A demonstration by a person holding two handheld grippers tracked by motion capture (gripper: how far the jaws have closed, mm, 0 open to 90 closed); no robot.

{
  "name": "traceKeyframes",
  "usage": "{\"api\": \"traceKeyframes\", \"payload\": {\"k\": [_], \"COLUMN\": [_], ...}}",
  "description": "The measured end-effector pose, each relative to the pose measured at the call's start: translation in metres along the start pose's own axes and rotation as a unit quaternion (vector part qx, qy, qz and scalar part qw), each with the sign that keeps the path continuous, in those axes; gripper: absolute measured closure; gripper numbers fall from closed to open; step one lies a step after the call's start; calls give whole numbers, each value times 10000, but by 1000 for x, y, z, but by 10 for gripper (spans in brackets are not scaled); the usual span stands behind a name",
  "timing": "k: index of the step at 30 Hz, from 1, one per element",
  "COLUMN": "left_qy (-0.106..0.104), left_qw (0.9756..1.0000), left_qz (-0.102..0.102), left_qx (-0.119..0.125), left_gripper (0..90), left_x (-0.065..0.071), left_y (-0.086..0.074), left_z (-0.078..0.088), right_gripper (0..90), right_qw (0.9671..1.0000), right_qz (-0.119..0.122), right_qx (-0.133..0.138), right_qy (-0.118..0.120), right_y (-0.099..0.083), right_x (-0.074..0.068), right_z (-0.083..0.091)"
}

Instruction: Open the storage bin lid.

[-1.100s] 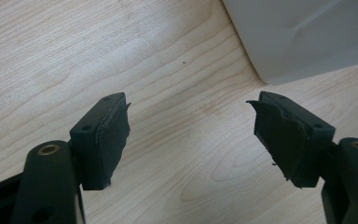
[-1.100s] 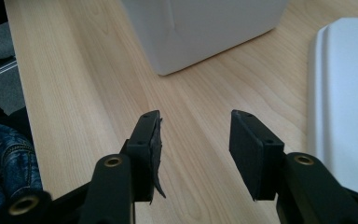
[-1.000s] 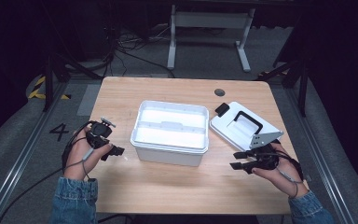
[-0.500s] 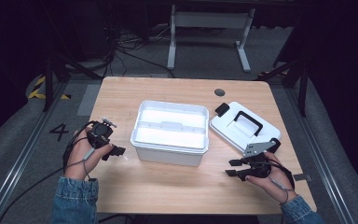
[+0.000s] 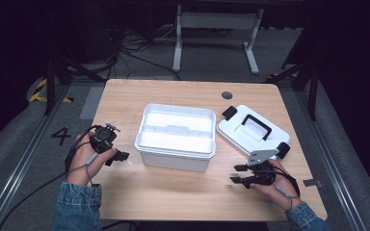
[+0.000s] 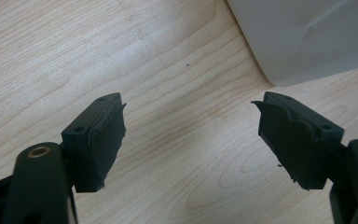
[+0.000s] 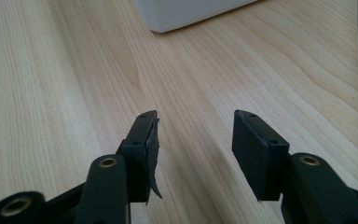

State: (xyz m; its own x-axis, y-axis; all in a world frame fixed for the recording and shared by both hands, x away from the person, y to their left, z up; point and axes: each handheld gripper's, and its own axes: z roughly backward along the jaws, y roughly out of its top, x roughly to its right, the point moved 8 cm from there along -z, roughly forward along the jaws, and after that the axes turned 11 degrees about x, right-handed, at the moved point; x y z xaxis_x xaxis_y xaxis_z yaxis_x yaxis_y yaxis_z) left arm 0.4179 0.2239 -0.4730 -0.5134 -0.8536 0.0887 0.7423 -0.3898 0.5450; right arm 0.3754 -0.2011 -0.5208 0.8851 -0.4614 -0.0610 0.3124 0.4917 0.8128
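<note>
Bench: a light wooden bench (image 5: pixel 173 192) filled the middle of the high view; its near edge ran along the bottom of the frame.
Box: an open white rectangular plastic storage box (image 5: pixel 176 136) stood at the centre of the bench, a low divider showing inside; its floor was washed out by glare and hard to read.
Box in gripper views: a rounded white corner was cut off at the upper right of the left gripper view (image 6: pixel 307 37), and a white lower edge at the top of the right gripper view (image 7: pixel 191 11).
Lid: a white flat plastic lid with a black handle and black corner latches (image 5: pixel 253 132) lay right of the box, just beside it; whether the two touched could not be told.
Left gripper: the left gripper (image 5: pixel 118 156) sat at the lower left of the high view, near the box's left wall, jaws spread wide with bare wood between them (image 6: pixel 191 135).
Right gripper: the right gripper (image 5: pixel 238 174) lay at the lower right, low over the bench below the lid, partly hidden by its grey plate; its jaws had just been opening and stood released, nothing between them (image 7: pixel 196 135).
Pads: torn, ragged edges showed on the black jaw linings.
Sleeves: blue denim sleeves (image 5: pixel 77 207) were cut off by the bottom edge.
Surroundings: the floor and a white metal frame (image 5: pixel 217 29) at the top lay in dim light.
</note>
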Motion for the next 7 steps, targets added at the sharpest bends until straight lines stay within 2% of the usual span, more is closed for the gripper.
{"api": "traceKeyframes", "payload": {"k": [7], "left_qy": [-20], "left_qw": [10000], "left_qz": [36], "left_qx": [-42], "left_gripper": [235], "left_x": [0], "left_y": [0], "left_z": [1], "right_gripper": [476], "right_qw": [10000], "right_qz": [-21], "right_qx": [68], "right_qy": [-12], "right_y": [0], "right_x": [0], "right_z": [-1]}}
